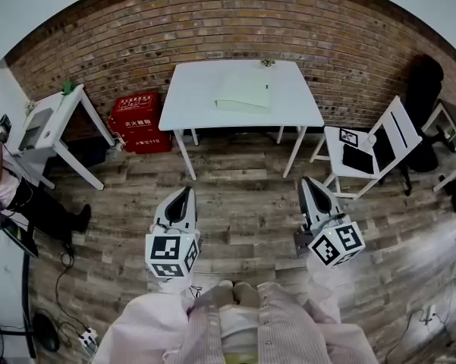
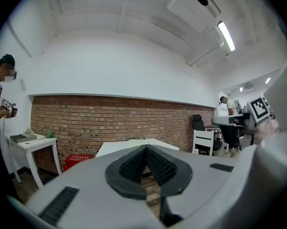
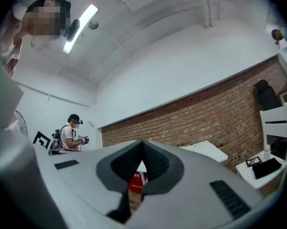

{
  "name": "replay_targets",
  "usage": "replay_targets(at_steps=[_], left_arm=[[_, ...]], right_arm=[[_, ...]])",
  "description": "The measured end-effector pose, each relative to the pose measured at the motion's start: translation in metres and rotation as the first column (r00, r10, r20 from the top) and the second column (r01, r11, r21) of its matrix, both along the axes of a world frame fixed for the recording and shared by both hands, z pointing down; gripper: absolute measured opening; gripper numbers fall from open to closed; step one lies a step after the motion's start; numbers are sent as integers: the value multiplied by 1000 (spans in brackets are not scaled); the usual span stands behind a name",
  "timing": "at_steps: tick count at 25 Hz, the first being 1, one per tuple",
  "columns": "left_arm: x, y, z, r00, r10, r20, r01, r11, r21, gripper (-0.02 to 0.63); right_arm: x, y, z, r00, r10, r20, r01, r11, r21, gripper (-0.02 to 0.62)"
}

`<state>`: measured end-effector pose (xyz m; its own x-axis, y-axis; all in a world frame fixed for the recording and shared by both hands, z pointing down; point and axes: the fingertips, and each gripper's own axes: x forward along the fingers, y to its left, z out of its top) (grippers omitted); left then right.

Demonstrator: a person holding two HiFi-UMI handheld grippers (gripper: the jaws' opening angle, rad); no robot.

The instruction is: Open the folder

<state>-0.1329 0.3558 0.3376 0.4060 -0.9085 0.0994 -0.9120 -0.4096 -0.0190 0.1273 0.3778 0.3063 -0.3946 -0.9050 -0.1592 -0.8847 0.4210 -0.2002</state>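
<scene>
A pale green folder point(image 1: 243, 92) lies closed on the white table point(image 1: 190, 101) against the brick wall, far ahead of both grippers. My left gripper point(image 1: 184, 193) is held low over the wooden floor, its jaws shut with nothing between them. My right gripper point(image 1: 308, 183) is level with it on the right, jaws also closed and empty. In the left gripper view the tips point(image 2: 145, 148) meet in front of the table point(image 2: 115, 147). The right gripper view shows its tips point(image 3: 143, 143) together, tilted slightly upward.
A red box point(image 1: 136, 122) sits under the table's left side. A white side table point(image 1: 57, 120) stands at left, with a person point(image 1: 0, 177) beside it. A white chair point(image 1: 372, 149) and a black office chair point(image 1: 425, 89) are at right. Cables point(image 1: 64, 302) lie on the floor at lower left.
</scene>
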Motion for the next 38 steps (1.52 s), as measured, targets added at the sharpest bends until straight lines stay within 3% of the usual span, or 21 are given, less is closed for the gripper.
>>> replay_targets(at_steps=[3,7,19,38], left_arm=[[7,1,6,1000,-17,-11,17,1000,-7,6],[13,3,10,1000,-22,-16,22,1000,-16,69],[10,-25,12,998,-49,-28,49,999,-11,100],[13,-201,43,998,6,-58,-12,995,-98,100]], right_arm=[[8,-3,8,1000,-6,-7,6,1000,-15,8],[18,-8,16,1000,-9,-1,9,1000,-21,13],[25,-37,22,1000,-3,23,4,999,-34,87],[20,-206,36,996,48,77,-39,993,-113,87]])
